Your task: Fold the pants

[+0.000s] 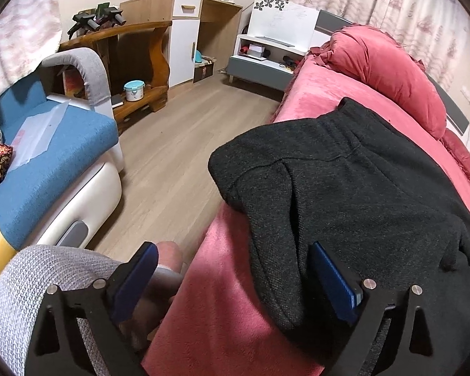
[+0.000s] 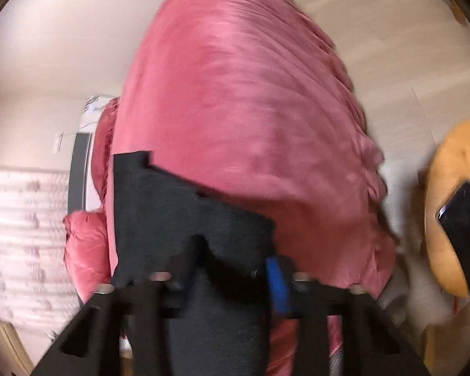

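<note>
On the bed (image 1: 313, 100), covered by a pink blanket (image 1: 222, 313), the black pants (image 1: 360, 194) lie partly folded near the edge, with one end hanging over the side toward the wooden floor (image 1: 172, 156). My left gripper (image 1: 235, 285) is spread wide and holds nothing; its right blue pad rests against the pants fabric, its left pad sits off the bed. A blue sofa (image 1: 62, 144) stands across the floor, well apart from the bed. The right wrist view is blurred: my right gripper (image 2: 228, 269) is at the pants (image 2: 172, 206), and dark fabric fills the gap between the fingers, but I cannot tell whether it is clamped
</note>
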Tool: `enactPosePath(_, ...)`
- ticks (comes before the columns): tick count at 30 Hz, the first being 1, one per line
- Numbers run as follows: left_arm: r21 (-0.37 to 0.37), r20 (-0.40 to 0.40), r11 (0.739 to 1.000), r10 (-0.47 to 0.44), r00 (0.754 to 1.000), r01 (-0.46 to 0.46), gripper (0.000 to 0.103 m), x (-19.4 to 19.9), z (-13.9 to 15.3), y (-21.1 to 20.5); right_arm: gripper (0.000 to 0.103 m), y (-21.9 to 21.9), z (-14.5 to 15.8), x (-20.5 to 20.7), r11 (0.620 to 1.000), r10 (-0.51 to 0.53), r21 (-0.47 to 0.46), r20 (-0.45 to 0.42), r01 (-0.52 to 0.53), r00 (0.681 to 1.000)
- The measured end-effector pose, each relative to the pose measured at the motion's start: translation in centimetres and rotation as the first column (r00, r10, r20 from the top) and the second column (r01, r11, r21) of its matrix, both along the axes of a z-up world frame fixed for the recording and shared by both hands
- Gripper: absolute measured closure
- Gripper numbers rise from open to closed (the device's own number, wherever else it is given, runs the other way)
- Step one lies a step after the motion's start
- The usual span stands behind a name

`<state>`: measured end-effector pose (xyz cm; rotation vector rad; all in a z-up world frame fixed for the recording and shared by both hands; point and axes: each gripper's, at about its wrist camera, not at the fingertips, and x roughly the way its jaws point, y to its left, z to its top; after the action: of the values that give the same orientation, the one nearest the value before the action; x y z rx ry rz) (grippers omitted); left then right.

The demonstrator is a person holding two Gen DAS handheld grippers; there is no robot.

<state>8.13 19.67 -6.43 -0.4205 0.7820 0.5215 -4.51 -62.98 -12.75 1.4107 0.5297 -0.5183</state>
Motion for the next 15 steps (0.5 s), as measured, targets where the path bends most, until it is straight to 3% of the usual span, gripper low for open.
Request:
enactPosePath(1, 0.004, 0.000, 1.000, 0.000, 1.000, 0.000, 0.004, 0.0, 0.0, -0.1, 0.088, 0.2, 1.3, 0.4, 0.998, 0.034, -0.061, -0.021, -0.035, 0.999)
enactPosePath(3, 0.009, -0.001, 1.000, -0.001, 1.000, 0.001, 0.004, 0.0, 0.2, -0.1, 0.093, 0.7, 4.1, 0.7, 0.985, 0.074, -0.155, -0.032, -0.078, 0.997)
enactPosePath(5, 0.013, 0.003, 1.000, -0.012, 1.000, 0.012, 0.007, -0.1, 0.6, -0.4, 0.094, 1.5, 7.2, 0.6, 0.955, 0.081, -0.281, -0.062, -0.096, 0.995)
enactPosePath(7, 0.004, 0.014, 0.999, -0.040, 0.999, 0.039, 0.015, -0.4, 1.4, -0.8, 0.094, 2.0, 9.0, 0.2, 0.931, 0.059, -0.354, -0.085, -0.086, 0.995)
enactPosePath(11, -0.013, 0.050, 0.997, -0.082, 0.995, 0.083, 0.017, -1.0, 3.3, -1.9, 0.093, 2.6, 8.0, -0.1, 0.925, -0.010, -0.370, -0.244, -0.083, 0.970)
enactPosePath(14, -0.003, 0.063, 0.992, -0.128, 0.990, 0.128, 0.015, -1.1, 4.6, -2.8, 0.083, 2.8, 6.2, 1.4, 0.924, 0.068, -0.344, -0.289, -0.169, 0.955)
enactPosePath(15, 0.007, 0.065, 0.990, -0.143, 0.988, 0.142, 0.015, -1.2, 5.2, -3.0, 0.073, 2.8, 6.1, 1.7, 0.918, 0.063, -0.354, -0.318, -0.180, 0.946)
